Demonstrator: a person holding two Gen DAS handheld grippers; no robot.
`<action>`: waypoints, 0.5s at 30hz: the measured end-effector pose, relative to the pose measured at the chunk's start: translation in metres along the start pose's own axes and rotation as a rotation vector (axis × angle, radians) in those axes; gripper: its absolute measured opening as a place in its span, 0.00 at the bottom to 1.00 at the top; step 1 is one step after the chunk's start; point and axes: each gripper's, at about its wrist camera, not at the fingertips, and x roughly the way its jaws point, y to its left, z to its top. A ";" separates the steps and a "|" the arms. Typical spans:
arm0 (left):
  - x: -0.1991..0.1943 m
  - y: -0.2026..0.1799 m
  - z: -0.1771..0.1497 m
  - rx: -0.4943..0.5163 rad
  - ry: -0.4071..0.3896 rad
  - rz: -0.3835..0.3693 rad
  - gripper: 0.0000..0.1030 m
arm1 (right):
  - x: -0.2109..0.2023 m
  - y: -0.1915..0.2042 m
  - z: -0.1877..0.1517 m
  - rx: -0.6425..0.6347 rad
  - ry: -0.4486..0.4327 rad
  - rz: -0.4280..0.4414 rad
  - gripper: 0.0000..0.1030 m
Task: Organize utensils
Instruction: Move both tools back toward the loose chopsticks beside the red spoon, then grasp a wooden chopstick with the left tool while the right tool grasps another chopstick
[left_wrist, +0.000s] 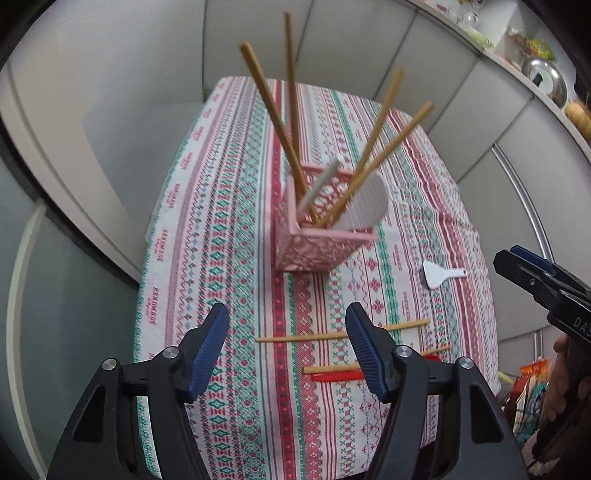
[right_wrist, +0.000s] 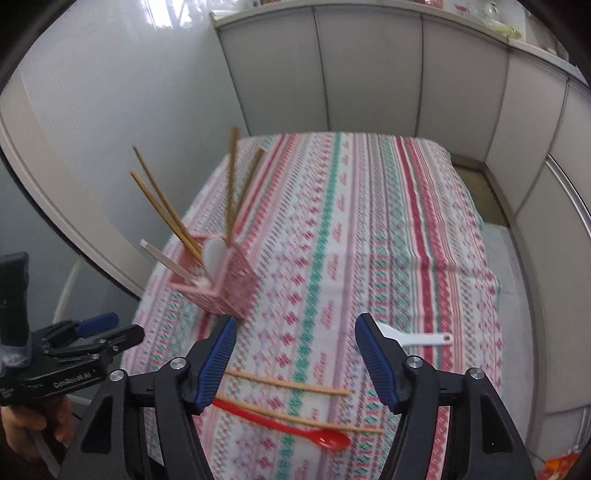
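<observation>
A pink lattice holder (left_wrist: 325, 240) (right_wrist: 229, 284) stands on the patterned tablecloth (left_wrist: 229, 258) with several wooden chopsticks and two white paddles sticking out of it. Nearer the front edge lie two loose chopsticks (left_wrist: 343, 334) (right_wrist: 288, 384), a red spoon (left_wrist: 332, 376) (right_wrist: 325, 437) and a small white scoop (left_wrist: 441, 275) (right_wrist: 413, 338). My left gripper (left_wrist: 287, 310) (right_wrist: 127, 326) hangs open above the loose chopsticks, holding nothing. Above the same utensils is my right gripper (right_wrist: 297, 321) (left_wrist: 508, 254), also open and empty, to the right of the left one.
Grey panelled walls (right_wrist: 369, 74) close in the table on the far and right sides. A shelf above carries a metal lid (left_wrist: 546, 79) and other items. Colourful bags (left_wrist: 532, 384) sit beyond the table's right edge. A hand (right_wrist: 33, 424) holds the left gripper.
</observation>
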 end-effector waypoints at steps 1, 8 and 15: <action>0.003 -0.004 -0.002 0.015 0.012 0.002 0.67 | 0.003 -0.005 -0.004 0.001 0.018 -0.008 0.68; 0.028 -0.045 -0.025 0.158 0.095 0.010 0.67 | 0.023 -0.041 -0.036 0.014 0.140 -0.046 0.70; 0.058 -0.084 -0.044 0.301 0.160 0.030 0.67 | 0.030 -0.081 -0.063 0.065 0.213 -0.084 0.70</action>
